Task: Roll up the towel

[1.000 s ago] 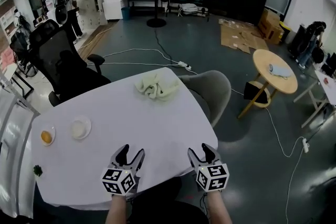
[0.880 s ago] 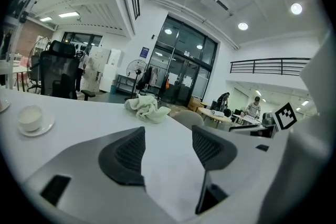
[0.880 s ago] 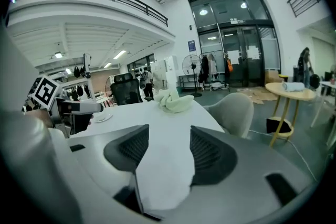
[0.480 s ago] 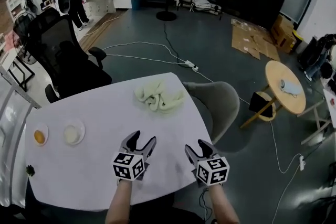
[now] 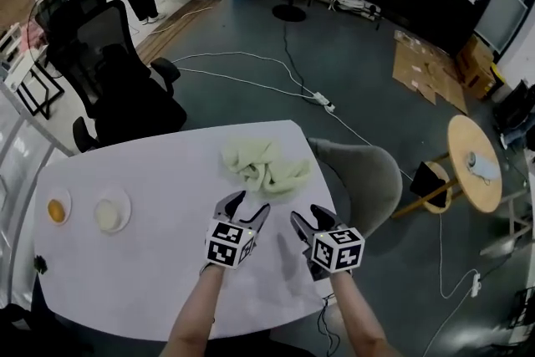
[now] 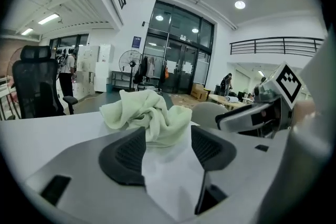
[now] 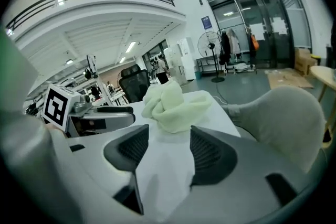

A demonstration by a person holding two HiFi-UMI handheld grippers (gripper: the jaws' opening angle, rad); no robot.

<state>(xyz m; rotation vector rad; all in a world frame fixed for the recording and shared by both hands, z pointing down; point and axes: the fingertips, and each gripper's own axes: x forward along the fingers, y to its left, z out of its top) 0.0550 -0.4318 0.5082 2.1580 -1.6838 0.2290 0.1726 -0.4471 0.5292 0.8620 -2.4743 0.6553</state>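
A crumpled pale green towel (image 5: 263, 167) lies on the white table (image 5: 125, 171) near its far right edge. My left gripper (image 5: 248, 205) hovers just short of the towel, open, with nothing between its pads; its jaws have just been closing a little. My right gripper (image 5: 309, 215) is beside it to the right, also open and empty. In the left gripper view the towel (image 6: 147, 115) sits straight ahead of the left gripper (image 6: 167, 136). In the right gripper view the towel (image 7: 173, 105) lies just beyond the right gripper (image 7: 168, 136).
Two small dishes (image 5: 109, 213) (image 5: 55, 211) sit at the table's left. A grey chair (image 5: 368, 171) stands at the table's right edge, a black office chair (image 5: 109, 79) behind its far left. A round wooden table (image 5: 472, 163) and floor cables lie beyond.
Both grippers have moved forward across the table from its near edge to just short of the towel. The towel has not moved.
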